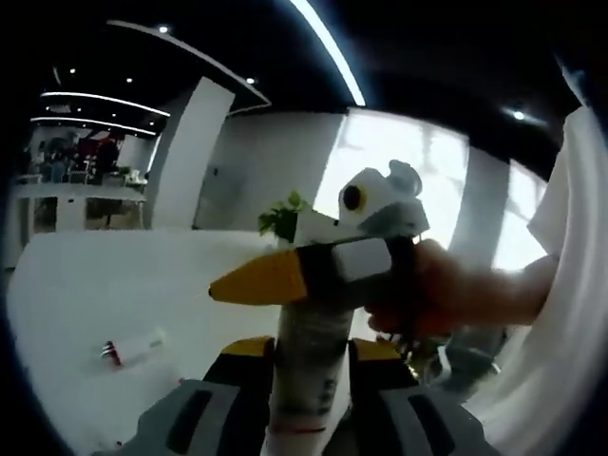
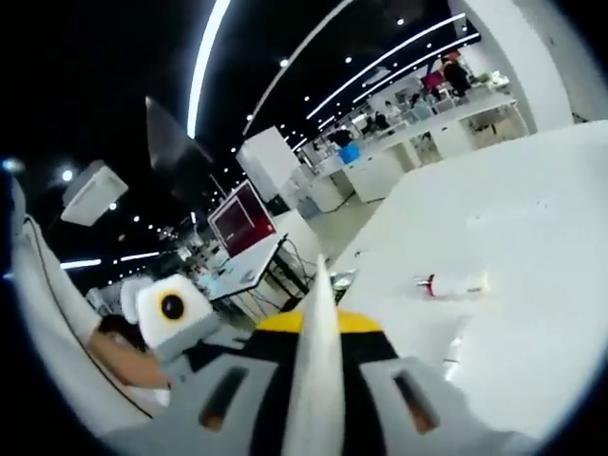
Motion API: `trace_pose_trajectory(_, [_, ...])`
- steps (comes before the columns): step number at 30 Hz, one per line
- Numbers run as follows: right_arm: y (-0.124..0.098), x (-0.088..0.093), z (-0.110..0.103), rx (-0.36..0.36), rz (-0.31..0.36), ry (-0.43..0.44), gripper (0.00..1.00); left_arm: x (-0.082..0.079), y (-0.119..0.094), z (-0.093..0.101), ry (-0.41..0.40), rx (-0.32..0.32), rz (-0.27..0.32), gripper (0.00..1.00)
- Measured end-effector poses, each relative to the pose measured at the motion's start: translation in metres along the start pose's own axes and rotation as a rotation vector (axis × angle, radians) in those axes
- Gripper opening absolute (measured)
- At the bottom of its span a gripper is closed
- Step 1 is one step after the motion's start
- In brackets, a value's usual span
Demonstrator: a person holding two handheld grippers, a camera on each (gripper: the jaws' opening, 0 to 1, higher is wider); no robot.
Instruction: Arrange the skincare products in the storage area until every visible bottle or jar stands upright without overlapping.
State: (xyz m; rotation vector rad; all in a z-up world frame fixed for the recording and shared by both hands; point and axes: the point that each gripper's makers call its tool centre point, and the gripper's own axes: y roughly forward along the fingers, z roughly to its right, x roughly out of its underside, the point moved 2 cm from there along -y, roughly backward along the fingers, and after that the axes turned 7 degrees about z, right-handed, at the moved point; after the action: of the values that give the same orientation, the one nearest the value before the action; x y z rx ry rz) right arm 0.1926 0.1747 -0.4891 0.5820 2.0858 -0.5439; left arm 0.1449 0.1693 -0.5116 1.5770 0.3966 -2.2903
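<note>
tube (image 1: 134, 348) lying on table (image 1: 114, 285)

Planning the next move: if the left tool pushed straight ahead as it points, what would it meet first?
Likely the right tool, crossing right above the tube the left tool holds; depth is unclear.

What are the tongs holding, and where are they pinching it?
Both tongs hold one pale tube. The left tongs grip it around its body; the right tongs pinch it higher up, near its top end. Another tube lies on the table.

Dark ceiling (image 1: 427, 57) with strip lights (image 2: 211, 47); white pillar (image 1: 190, 157); bright windows (image 1: 418, 152); white table (image 2: 532, 247).
</note>
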Motion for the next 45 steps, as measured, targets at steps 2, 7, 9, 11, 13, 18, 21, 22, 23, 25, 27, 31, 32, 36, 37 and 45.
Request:
trace_pose_trajectory(2, [0.0, -0.002, -0.001, -0.012, -0.006, -0.022, 0.1, 0.001, 0.0, -0.001, -0.054, 0.013, -0.006, 0.32])
trace_pose_trajectory(7, [0.001, 0.0, -0.013, -0.085, -0.055, -0.112, 0.1, 0.0, -0.003, -0.002, -0.118, 0.044, 0.005, 0.33])
trace_pose_trajectory(9, [0.002, 0.0, -0.022, -0.138, -0.074, -0.136, 0.1, -0.001, -0.003, 0.0, -0.156, 0.071, 0.005, 0.34])
trace_pose_trajectory(11, [0.003, 0.0, -0.031, -0.191, -0.077, -0.126, 0.1, -0.004, -0.002, 0.004, -0.167, 0.101, 0.016, 0.35])
trace_pose_trajectory(13, [0.003, 0.0, -0.045, -0.273, -0.084, -0.164, 0.1, -0.007, 0.0, 0.012, -0.17, 0.147, 0.014, 0.36])
trace_pose_trajectory(18, [0.006, 0.004, -0.059, -0.34, -0.112, -0.2, 0.1, -0.013, 0.002, 0.018, -0.208, 0.211, 0.028, 0.38])
trace_pose_trajectory(21, [0.005, 0.006, -0.064, -0.373, -0.12, -0.187, 0.1, -0.014, 0.0, 0.017, -0.231, 0.229, 0.031, 0.32])
trace_pose_trajectory(22, [0.005, 0.006, -0.065, -0.382, -0.121, -0.187, 0.1, -0.014, -0.001, 0.019, -0.242, 0.237, 0.03, 0.32])
trace_pose_trajectory(23, [0.004, 0.008, -0.067, -0.393, -0.129, -0.176, 0.1, -0.013, -0.002, 0.021, -0.24, 0.253, 0.028, 0.31])
trace_pose_trajectory(25, [0.004, 0.01, -0.07, -0.41, -0.139, -0.163, 0.11, -0.013, -0.003, 0.026, -0.233, 0.282, 0.024, 0.29])
trace_pose_trajectory(27, [0.004, 0.011, -0.073, -0.425, -0.14, -0.154, 0.11, -0.012, -0.005, 0.028, -0.226, 0.298, 0.02, 0.27])
trace_pose_trajectory(31, [0.005, 0.013, -0.077, -0.451, -0.15, -0.117, 0.11, -0.013, -0.008, 0.035, -0.172, 0.331, 0.033, 0.22])
trace_pose_trajectory(32, [0.005, 0.013, -0.078, -0.455, -0.147, -0.105, 0.11, -0.013, -0.008, 0.036, -0.186, 0.336, 0.031, 0.21])
trace_pose_trajectory(36, [0.006, 0.008, -0.082, -0.487, -0.112, -0.01, 0.13, -0.015, -0.01, 0.038, -0.219, 0.342, 0.03, 0.17])
trace_pose_trajectory(37, [0.006, 0.007, -0.082, -0.491, -0.11, 0.003, 0.14, -0.015, -0.011, 0.038, -0.223, 0.342, 0.029, 0.16])
trace_pose_trajectory(45, [0.015, 0.002, -0.082, -0.475, -0.092, 0.056, 0.17, -0.019, -0.014, 0.032, -0.312, 0.322, 0.086, 0.15])
